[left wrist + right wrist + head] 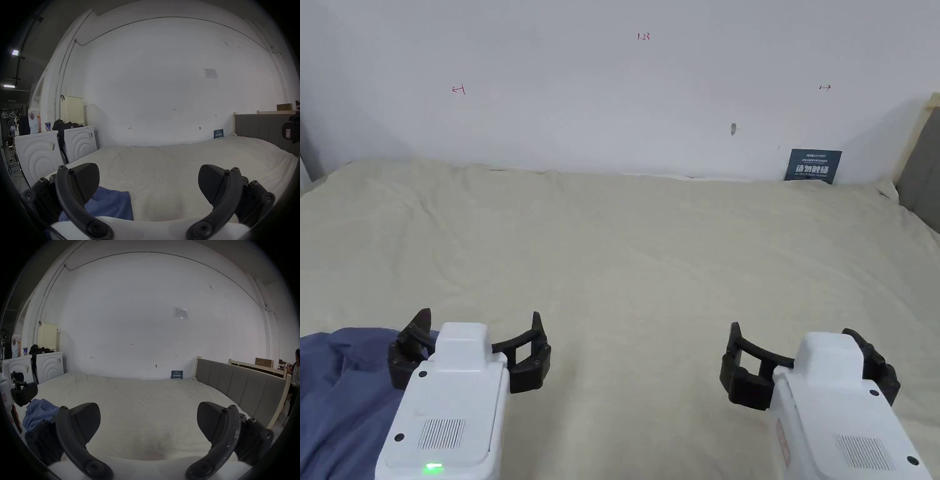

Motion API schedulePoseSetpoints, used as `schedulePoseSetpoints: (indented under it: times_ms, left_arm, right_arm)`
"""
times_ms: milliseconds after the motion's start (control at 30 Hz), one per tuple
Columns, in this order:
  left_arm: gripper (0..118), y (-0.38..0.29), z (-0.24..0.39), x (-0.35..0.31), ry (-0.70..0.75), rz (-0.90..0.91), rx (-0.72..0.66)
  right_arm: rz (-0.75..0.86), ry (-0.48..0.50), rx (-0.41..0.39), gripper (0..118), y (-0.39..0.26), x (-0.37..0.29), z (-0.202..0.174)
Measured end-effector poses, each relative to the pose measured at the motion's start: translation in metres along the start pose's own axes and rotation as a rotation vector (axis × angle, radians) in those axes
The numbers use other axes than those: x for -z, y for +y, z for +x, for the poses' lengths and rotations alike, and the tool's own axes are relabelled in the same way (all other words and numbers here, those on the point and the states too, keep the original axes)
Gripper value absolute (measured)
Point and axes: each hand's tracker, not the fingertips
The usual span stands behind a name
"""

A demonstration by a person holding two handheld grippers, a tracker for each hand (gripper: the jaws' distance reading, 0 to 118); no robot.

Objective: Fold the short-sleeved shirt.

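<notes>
Nothing is folded yet: the shirt (337, 400) lies crumpled at the bed's (650, 250) near left corner, just beside the left gripper (478, 337); both it and the right gripper (800, 347) gape wide, empty, over the bed

- The short-sleeved shirt (337, 394) was blue, of a soft, plain cloth.
- It lay unfolded in a crumpled heap, with rumpled folds across its surface.
- It rested on the cream bed cover (650, 262), at the near left corner in the head view.
- In the left gripper view a flatter part of it (112, 204) spread toward the middle of the bed.
</notes>
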Motion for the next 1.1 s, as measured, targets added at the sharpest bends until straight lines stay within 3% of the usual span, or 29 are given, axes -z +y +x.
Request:
schedulePoseSetpoints:
  times_ms: [1100]
  left_arm:
    - [118,0.0040,-0.0064,0.0017,-0.028,0.005,-0.047]
  right_arm:
    - [-0.009,0.014,-0.042,118,0.0055,0.0022,-0.0006]
